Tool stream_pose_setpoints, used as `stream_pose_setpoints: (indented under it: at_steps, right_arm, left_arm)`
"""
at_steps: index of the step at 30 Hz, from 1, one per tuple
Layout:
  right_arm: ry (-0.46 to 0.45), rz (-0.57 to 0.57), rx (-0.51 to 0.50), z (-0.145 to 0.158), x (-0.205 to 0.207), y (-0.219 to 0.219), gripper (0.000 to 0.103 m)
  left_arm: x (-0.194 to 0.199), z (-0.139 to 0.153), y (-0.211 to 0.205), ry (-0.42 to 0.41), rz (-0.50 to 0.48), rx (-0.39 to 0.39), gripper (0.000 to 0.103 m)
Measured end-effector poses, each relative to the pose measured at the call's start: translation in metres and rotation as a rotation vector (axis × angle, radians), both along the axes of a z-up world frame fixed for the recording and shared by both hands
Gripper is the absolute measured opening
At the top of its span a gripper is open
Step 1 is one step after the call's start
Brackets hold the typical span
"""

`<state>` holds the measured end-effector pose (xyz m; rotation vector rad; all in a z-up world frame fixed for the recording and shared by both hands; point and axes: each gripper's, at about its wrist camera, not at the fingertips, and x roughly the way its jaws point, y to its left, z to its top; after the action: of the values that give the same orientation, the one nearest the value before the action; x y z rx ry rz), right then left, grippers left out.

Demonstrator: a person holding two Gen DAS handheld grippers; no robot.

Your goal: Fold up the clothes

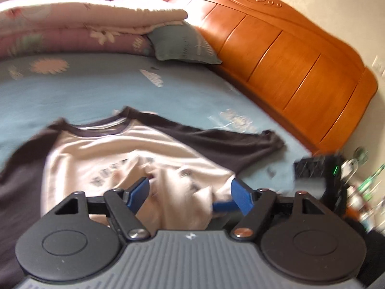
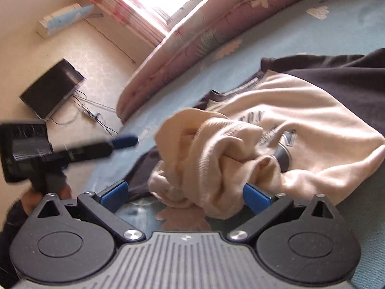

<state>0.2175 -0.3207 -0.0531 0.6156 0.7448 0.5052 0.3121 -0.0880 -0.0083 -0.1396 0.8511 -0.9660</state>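
A cream shirt with dark sleeves and collar [image 1: 101, 149] lies face up on the blue bed sheet [image 1: 84, 91]. Its lower hem is bunched into a heap [image 2: 211, 159]. My left gripper [image 1: 190, 193] is open just above the shirt's lower part, with loose cream folds between its blue fingers [image 1: 138, 191] but not pinched. My right gripper [image 2: 185, 197] is open wide around the bunched hem. The cloth rests against its right pad and stands clear of its left one. The left gripper's blurred blue fingertip [image 2: 125, 141] shows at the left of the right wrist view, with a hand [image 2: 31, 200] under it.
An orange wooden headboard [image 1: 288, 60] runs along the right of the bed. Folded flowered quilts [image 1: 84, 24] and a grey-green pillow [image 1: 182, 45] lie at the far side. A dark screen [image 2: 51, 89] hangs on the wall. Bottles [image 1: 368, 187] and a black box [image 1: 312, 168] stand beside the bed.
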Motion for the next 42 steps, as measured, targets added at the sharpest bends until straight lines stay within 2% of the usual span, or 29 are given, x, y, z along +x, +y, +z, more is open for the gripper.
stream_pose_setpoints:
  at_steps: [3,6,9,12,17,23,26,27,30,33,38,42]
  right_arm:
    - [-0.006,0.003,-0.059,0.000,-0.004,-0.002,0.103]
    - [-0.010,-0.001,-0.079,0.002,-0.011,-0.008,0.103]
    - [-0.003,0.002,-0.102,0.002,-0.015,-0.013,0.103]
    - [-0.027,0.031,-0.138,0.008,-0.011,-0.012,0.103]
    - [-0.085,0.124,-0.197,0.018,0.016,0.015,0.103]
    - [-0.101,0.187,-0.293,0.021,0.032,0.048,0.103]
    - [-0.088,0.236,-0.208,0.024,0.030,0.050,0.103]
    - [-0.082,0.255,-0.198,0.025,0.028,0.052,0.103]
    - [-0.091,0.313,-0.252,0.032,0.012,0.061,0.103]
    - [-0.075,0.360,-0.251,0.038,-0.012,0.064,0.103]
    - [-0.046,0.469,-0.314,0.044,-0.069,0.078,0.103]
    - [-0.029,0.574,-0.395,0.048,-0.121,0.091,0.103]
  left_arm:
    - [0.024,-0.018,-0.021,0.140,0.016,-0.031,0.075]
    - [0.041,-0.045,-0.030,0.208,0.090,0.028,0.075]
    - [0.045,-0.068,-0.024,0.295,0.111,0.006,0.075]
    - [0.041,-0.071,-0.020,0.292,0.098,-0.010,0.075]
    - [0.041,-0.069,-0.021,0.297,0.093,-0.022,0.076]
    - [0.027,-0.077,-0.016,0.343,0.060,-0.064,0.076]
    - [0.017,-0.080,-0.012,0.385,0.053,-0.111,0.081]
    - [0.011,-0.080,-0.011,0.394,0.049,-0.116,0.081]
    - [-0.013,-0.076,-0.009,0.411,0.025,-0.119,0.081]
    - [-0.051,-0.067,-0.007,0.393,0.003,-0.109,0.081]
    - [-0.125,-0.055,0.002,0.410,-0.023,-0.159,0.080]
    - [-0.176,-0.051,-0.002,0.385,-0.065,-0.116,0.081]
